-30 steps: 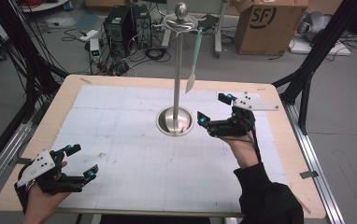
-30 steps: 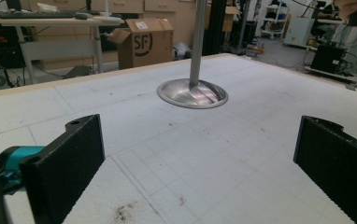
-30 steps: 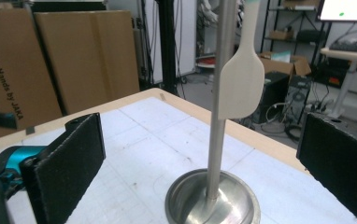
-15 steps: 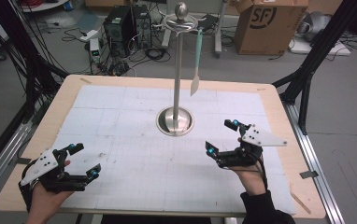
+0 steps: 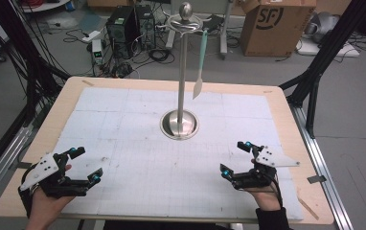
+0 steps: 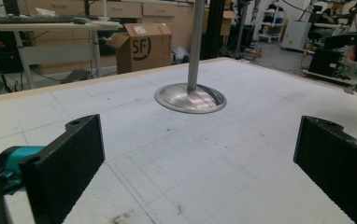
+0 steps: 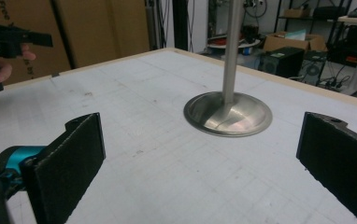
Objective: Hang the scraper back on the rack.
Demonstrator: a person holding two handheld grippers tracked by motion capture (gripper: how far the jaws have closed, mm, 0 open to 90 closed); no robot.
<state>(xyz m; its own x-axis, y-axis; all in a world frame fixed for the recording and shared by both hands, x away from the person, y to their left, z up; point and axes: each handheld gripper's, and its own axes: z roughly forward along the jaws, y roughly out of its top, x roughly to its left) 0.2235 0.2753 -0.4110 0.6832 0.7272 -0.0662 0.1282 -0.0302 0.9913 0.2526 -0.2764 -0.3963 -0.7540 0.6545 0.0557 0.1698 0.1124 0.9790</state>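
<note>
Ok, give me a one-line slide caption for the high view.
Open left gripper and right gripper rest near the table's front edge, flanking a steel stand with a hanging spatula.

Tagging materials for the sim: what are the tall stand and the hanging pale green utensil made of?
Tall silver stand with round base: looks like polished metal, probably steel; the base mirrors light in both gripper views.
Pale green spatula-shaped utensil: matte, uniform colour, likely plastic or silicone; too small to tell which.

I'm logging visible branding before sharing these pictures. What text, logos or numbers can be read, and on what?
"SF": printed in dark letters on the side of the cardboard box on the floor beyond the table, also readable in the left gripper view.
A small white label on that box's flap: too small to read.
No other readable text.
</note>
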